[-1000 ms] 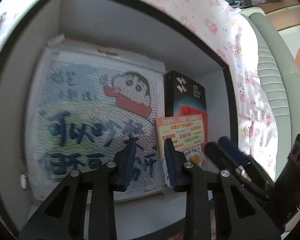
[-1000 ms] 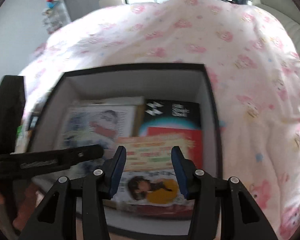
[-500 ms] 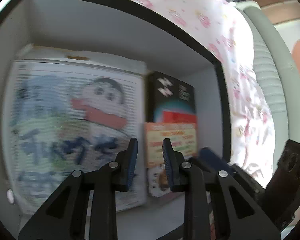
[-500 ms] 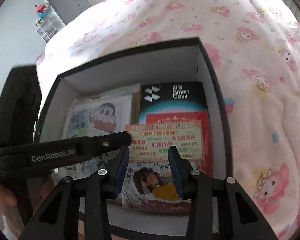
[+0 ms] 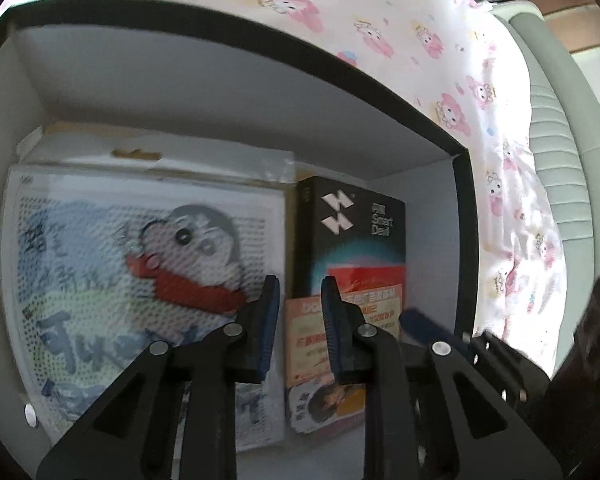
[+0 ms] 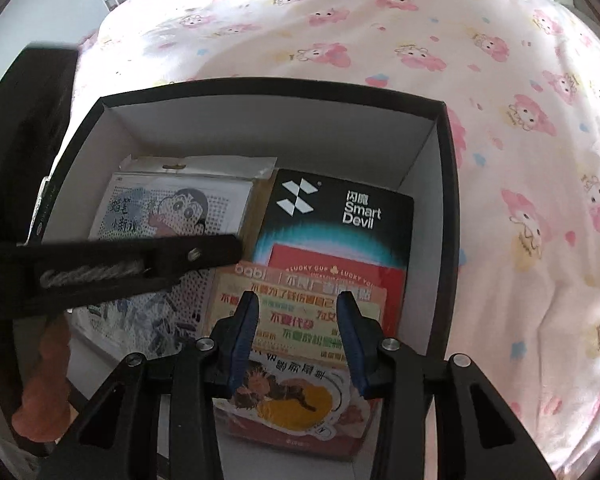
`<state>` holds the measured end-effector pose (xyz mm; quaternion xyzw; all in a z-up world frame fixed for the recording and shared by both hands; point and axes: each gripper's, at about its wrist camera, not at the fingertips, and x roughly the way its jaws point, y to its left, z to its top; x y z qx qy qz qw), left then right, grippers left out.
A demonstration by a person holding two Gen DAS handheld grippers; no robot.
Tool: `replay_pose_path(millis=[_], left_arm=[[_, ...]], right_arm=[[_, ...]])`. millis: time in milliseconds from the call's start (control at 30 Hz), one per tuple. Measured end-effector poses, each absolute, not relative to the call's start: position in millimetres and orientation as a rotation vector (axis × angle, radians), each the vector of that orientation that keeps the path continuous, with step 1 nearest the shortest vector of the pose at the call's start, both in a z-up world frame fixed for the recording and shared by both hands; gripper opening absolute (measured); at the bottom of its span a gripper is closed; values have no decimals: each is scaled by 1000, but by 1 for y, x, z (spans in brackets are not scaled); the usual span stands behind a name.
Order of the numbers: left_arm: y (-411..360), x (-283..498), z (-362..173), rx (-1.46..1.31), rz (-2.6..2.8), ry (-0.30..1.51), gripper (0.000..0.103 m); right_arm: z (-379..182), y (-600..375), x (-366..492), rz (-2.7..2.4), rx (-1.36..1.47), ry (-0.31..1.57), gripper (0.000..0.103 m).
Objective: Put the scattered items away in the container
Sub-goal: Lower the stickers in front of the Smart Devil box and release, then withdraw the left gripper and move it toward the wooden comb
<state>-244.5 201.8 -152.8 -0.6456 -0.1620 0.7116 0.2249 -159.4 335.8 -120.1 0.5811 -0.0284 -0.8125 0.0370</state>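
A black-rimmed box (image 5: 260, 44) with white walls (image 6: 260, 120) lies on the bed. Inside it lie a cartoon bead-art pack (image 5: 140, 260) (image 6: 172, 208), a black Smart Devil box (image 5: 352, 224) (image 6: 340, 216) and an orange sticker packet (image 5: 308, 344) (image 6: 300, 312) resting on that box. My left gripper (image 5: 298, 292) hangs over the seam between the pack and the black box; its jaws are closing on a narrow gap with nothing in it. My right gripper (image 6: 298, 304) stands open above the sticker packet, apart from it. The left gripper's finger (image 6: 140, 264) crosses the right wrist view.
A white sheet with pink cartoon print (image 6: 500, 120) surrounds the box on the far and right sides. A pale green padded edge (image 5: 560, 160) runs along the right. A hand (image 6: 48, 380) holds the left gripper at the box's near left corner.
The left gripper's jaws have narrowed and it has slid across the box toward the black box. The right gripper's jaws narrowed a little and it tipped further down over the sticker packet.
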Motion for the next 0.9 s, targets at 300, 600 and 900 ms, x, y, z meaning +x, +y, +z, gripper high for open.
replay_pose_path(millis=[300,600,900], left_arm=[[220,-228,-165,-1829,1841,-389,19],[199,-197,-112,-1602,2005,-309,20],[195,-148,-34,-1334,2162,-154,23]], right_arm=[[-130,336,-141,-2419,1770,-310,36],[-103,342,-109,-2624,1661,-405,36],[-24,343,-61,-2864,1427,-491,38]])
